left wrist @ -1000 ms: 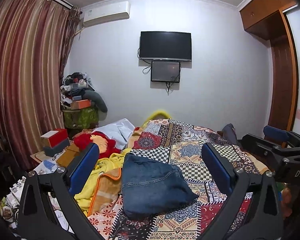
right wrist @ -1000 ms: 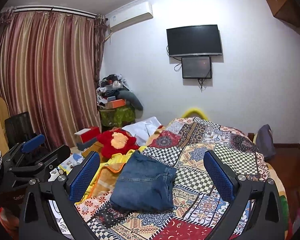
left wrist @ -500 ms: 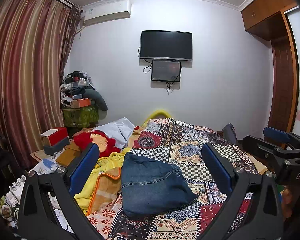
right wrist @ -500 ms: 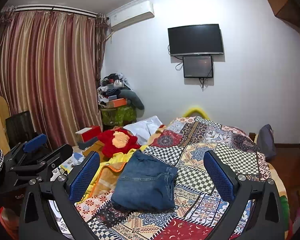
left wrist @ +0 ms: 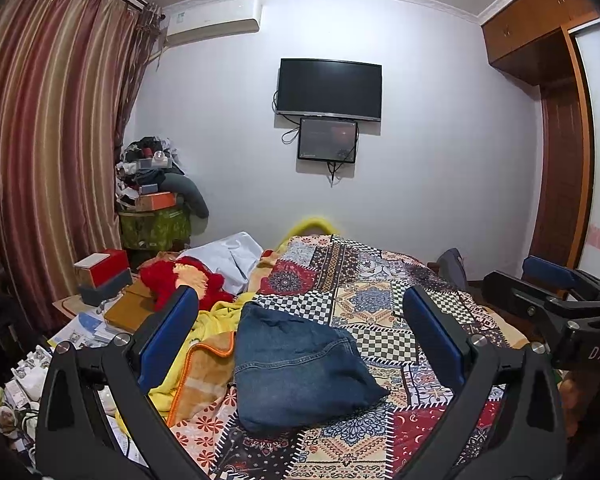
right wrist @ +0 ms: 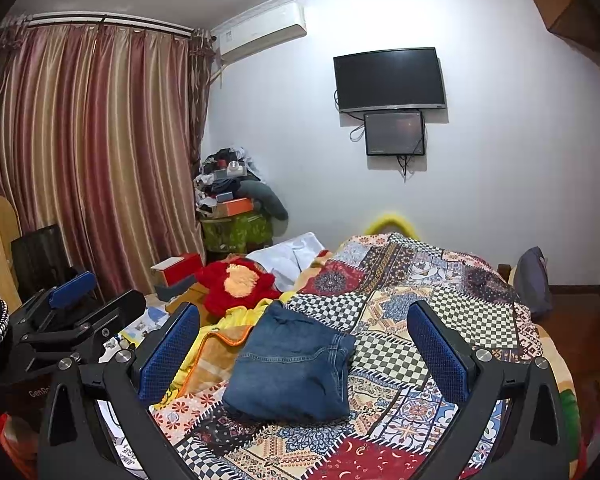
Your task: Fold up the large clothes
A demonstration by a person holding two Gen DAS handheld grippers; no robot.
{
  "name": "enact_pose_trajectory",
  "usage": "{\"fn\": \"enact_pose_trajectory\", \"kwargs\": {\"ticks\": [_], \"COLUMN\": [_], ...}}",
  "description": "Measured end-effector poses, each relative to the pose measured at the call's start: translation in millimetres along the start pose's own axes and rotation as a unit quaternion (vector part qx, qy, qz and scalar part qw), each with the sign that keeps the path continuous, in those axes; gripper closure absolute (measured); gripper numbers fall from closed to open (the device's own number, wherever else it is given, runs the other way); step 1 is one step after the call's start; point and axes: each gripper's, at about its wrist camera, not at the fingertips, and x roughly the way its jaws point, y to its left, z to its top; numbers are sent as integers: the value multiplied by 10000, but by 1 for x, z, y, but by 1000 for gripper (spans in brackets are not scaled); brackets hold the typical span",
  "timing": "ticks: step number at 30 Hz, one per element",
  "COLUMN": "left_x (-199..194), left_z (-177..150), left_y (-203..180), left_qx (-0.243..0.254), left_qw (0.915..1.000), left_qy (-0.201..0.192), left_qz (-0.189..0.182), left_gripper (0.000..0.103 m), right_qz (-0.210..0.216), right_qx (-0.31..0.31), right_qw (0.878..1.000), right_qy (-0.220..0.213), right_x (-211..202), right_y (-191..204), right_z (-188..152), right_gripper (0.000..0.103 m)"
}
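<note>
Folded jeans (left wrist: 296,364) are lying on the quilt (left wrist: 380,304), beyond both wide-open, empty grippers (left wrist: 300,338) (right wrist: 302,346); only the left view is showing the wardrobe (left wrist: 556,132)

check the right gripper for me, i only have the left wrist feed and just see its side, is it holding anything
Observer: No. In the right wrist view the right gripper has its jaws wide apart with nothing between them; the folded jeans lie on the quilt beyond.
Operator: how does the right edge of the jeans look from there
Observer: That edge shows stacked layers, with the hems roughly lined up.
Operator: anything off the left of my frame
Observer: A dark boxy object, maybe a chair back, stands in front of the curtain, past the left gripper.
</note>
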Motion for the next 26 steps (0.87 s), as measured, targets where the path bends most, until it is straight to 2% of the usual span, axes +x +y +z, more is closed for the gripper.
{"fn": "enact_pose_trajectory", "kwargs": {"ticks": [12, 26], "left_x": [0, 1], "left_z": [-2, -4], "left_y": [-3, -14], "left_qx": [-174, -92], "left_qw": [9998, 9998], "left_qy": [87, 141], "left_qz": [-70, -40], "left_gripper": [0, 0], "right_qz": [-77, -90], "right_qx": [-11, 110], "right_qw": [10000, 9999], "right_qy": [-34, 25], "right_x": [-1, 4], "right_y": [4, -1], "right_z": [-2, -2], "right_gripper": [0, 0]}}
